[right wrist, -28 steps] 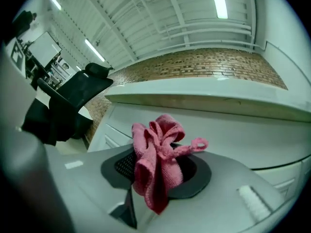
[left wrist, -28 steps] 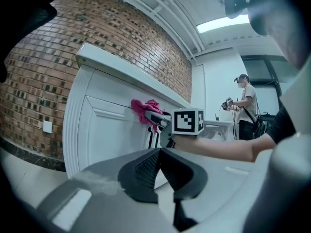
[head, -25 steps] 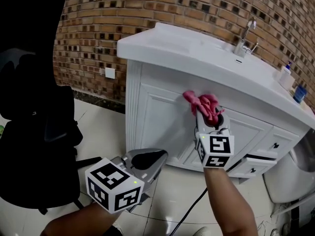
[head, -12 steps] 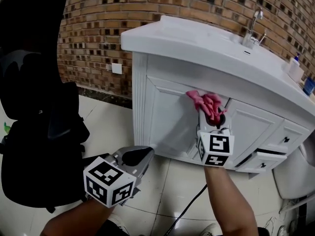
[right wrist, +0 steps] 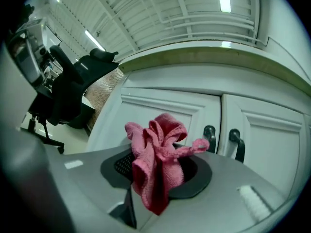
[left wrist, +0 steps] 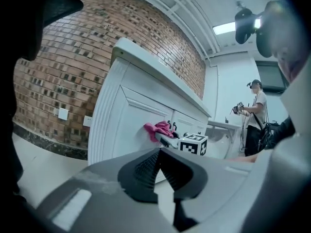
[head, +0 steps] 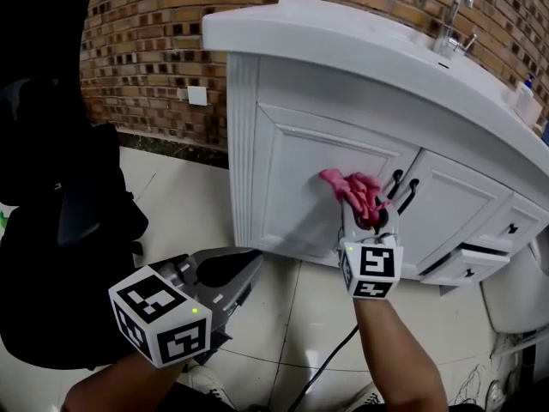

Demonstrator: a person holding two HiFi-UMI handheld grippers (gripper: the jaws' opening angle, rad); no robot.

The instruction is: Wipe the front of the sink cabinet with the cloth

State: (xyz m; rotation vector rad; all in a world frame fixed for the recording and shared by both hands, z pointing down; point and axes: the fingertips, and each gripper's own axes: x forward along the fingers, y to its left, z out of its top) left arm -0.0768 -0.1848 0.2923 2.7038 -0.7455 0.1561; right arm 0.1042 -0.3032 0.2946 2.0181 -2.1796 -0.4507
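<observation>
The white sink cabinet (head: 317, 157) fills the middle of the head view, with two panelled doors and black handles (head: 401, 191). My right gripper (head: 364, 217) is shut on a bunched pink cloth (head: 353, 194), which presses against the left door just left of the handles. In the right gripper view the cloth (right wrist: 158, 164) sticks up between the jaws, the door (right wrist: 165, 106) right behind it. My left gripper (head: 232, 273) hangs low over the floor, away from the cabinet, shut with nothing in it. From the left gripper view, the cloth (left wrist: 158, 129) shows on the door.
A black office chair (head: 60, 204) stands close on the left. Small drawers (head: 467, 269) stick out at the cabinet's right end. A cable (head: 330, 367) lies on the tiled floor. Faucet (head: 455, 15) and bottle (head: 525, 101) sit on the sink top. A person (left wrist: 252, 115) stands far off.
The right gripper has slid the cloth down and a little left on the door. The left gripper has dropped lower and to the left. The view has tilted down.
</observation>
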